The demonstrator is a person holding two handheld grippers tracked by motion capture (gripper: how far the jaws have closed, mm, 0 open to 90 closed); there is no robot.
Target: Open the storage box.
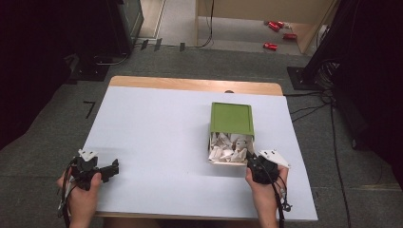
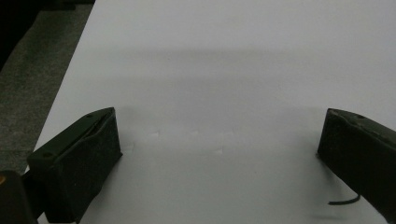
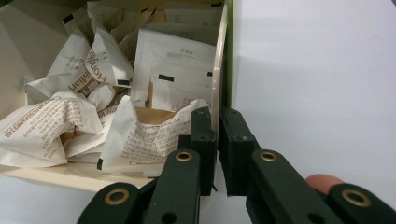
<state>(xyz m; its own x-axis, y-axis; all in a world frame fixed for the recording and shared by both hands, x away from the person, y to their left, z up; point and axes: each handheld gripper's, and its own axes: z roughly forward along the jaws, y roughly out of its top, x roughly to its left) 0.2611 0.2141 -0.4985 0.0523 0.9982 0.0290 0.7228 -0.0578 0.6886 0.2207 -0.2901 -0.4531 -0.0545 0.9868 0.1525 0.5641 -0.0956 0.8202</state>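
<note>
We have the right gripper [image 3: 217, 140] clamped on the side wall of the box [image 1: 231, 161], lower right of centre on the desk [image 1: 157, 142]; left gripper [image 2: 219, 154] wide, empty, far away at lower left.

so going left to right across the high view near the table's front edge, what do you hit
left claw → bare white table → open box of paper sachets → right claw, shut on the box's side wall
</note>
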